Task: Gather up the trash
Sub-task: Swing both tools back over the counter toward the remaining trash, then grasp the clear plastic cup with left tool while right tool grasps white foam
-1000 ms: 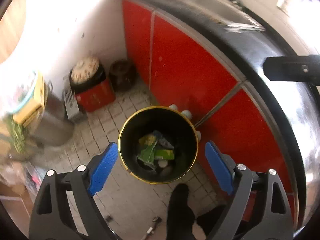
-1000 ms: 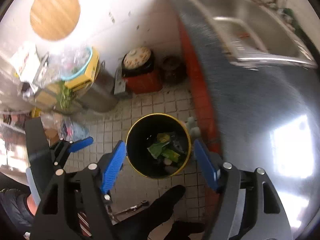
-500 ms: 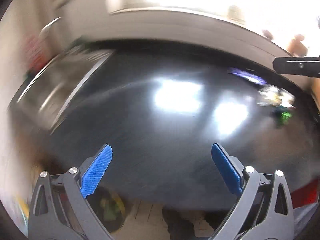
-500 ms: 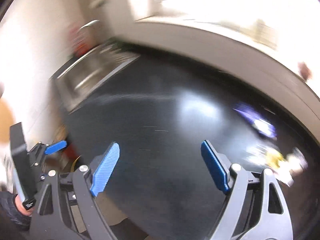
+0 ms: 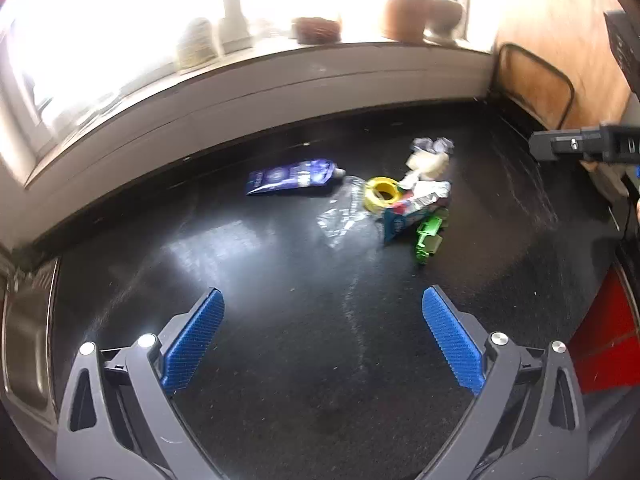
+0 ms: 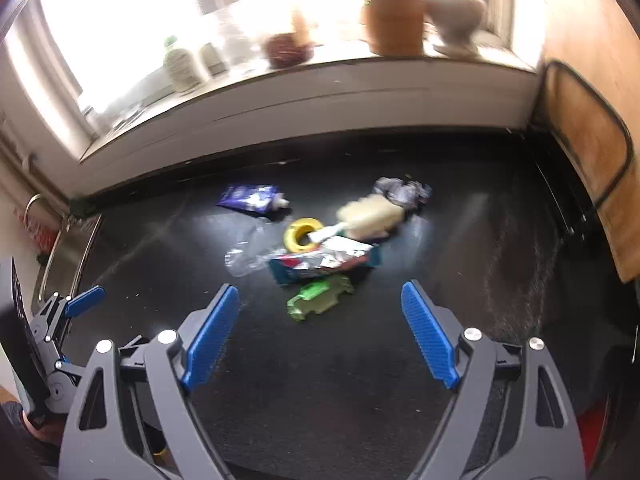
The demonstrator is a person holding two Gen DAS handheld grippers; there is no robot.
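Note:
A pile of trash lies on the black countertop (image 5: 304,320): a purple pouch (image 5: 290,177), clear crumpled plastic (image 5: 346,214), a yellow tape ring (image 5: 382,194), a silver and blue wrapper (image 5: 414,210), a green plastic piece (image 5: 428,236) and a cream wad (image 5: 426,162). My left gripper (image 5: 322,328) is open and empty, well short of the pile. My right gripper (image 6: 320,328) is open and empty, just short of the green piece (image 6: 320,298). The right wrist view also shows the wrapper (image 6: 324,262), the tape ring (image 6: 304,234) and the purple pouch (image 6: 250,198).
A steel sink (image 5: 24,344) is at the counter's left end. A windowsill with a clay pot (image 6: 394,12), a bottle (image 6: 182,64) and a bowl (image 6: 288,50) runs behind. A wooden board (image 6: 588,128) leans at the right. Red cabinet front (image 5: 608,344) shows below right.
Both grippers have swung up from the bin on the floor to the countertop. The trash pile has come into view ahead. Both stay open and empty.

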